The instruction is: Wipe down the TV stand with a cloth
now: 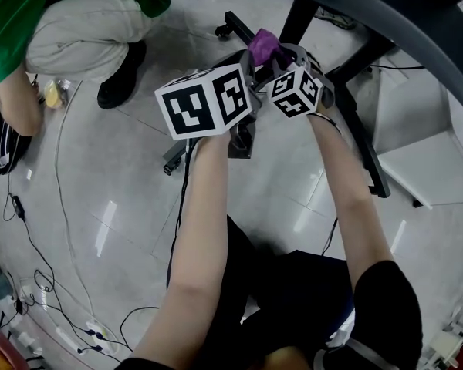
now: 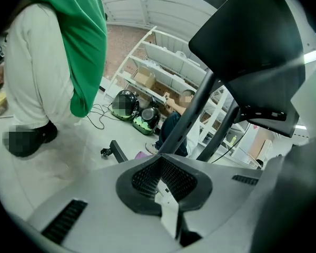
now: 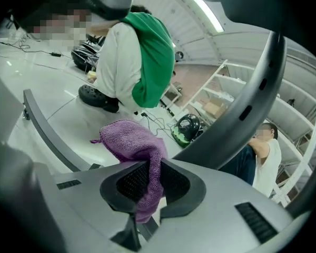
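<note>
Over glossy pale floor (image 1: 123,206), near black TV stand (image 1: 356,126) legs, clamps purple cloth (image 3: 132,140) in right claw (image 3: 150,168) with bunched end sticking out past the tips, holds left claw (image 2: 161,166) pressed together on nothing, close to crouching person (image 1: 69,10) in green.

- Two bare forearms reach forward; left tongs (image 1: 245,79) and right tongs (image 1: 276,58) sit close together, marker cubes facing up.
- Purple cloth (image 1: 264,45) is bunched at the right tongs' tip, just beside the black TV stand (image 1: 360,129) frame.
- Crouching person (image 1: 69,14) upper left: green top, beige trousers, black shoe.
- Cables (image 1: 17,205) trail over the glossy floor (image 1: 123,206).
</note>
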Action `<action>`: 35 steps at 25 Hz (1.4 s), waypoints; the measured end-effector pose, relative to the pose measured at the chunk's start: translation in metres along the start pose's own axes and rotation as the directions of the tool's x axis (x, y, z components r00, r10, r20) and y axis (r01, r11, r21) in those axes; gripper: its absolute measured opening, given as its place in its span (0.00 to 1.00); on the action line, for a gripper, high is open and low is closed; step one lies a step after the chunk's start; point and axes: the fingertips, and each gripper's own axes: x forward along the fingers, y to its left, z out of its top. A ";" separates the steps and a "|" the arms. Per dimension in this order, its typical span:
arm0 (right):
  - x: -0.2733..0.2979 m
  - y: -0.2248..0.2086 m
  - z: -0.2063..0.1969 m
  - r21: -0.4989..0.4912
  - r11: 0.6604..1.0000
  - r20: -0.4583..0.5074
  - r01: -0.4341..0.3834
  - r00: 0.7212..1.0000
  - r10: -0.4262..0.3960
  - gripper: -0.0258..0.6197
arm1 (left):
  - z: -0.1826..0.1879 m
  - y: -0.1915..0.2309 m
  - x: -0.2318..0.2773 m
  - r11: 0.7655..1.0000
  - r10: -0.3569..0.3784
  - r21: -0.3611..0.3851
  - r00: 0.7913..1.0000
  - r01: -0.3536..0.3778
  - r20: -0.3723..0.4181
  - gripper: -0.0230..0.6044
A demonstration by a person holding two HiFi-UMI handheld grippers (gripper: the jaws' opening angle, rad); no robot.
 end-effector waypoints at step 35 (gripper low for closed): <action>-0.148 -0.155 0.019 0.537 0.810 0.209 0.234 0.894 -0.397 0.14 | -0.007 -0.028 0.009 0.996 -0.003 0.092 1.000 0.004 -0.012 0.05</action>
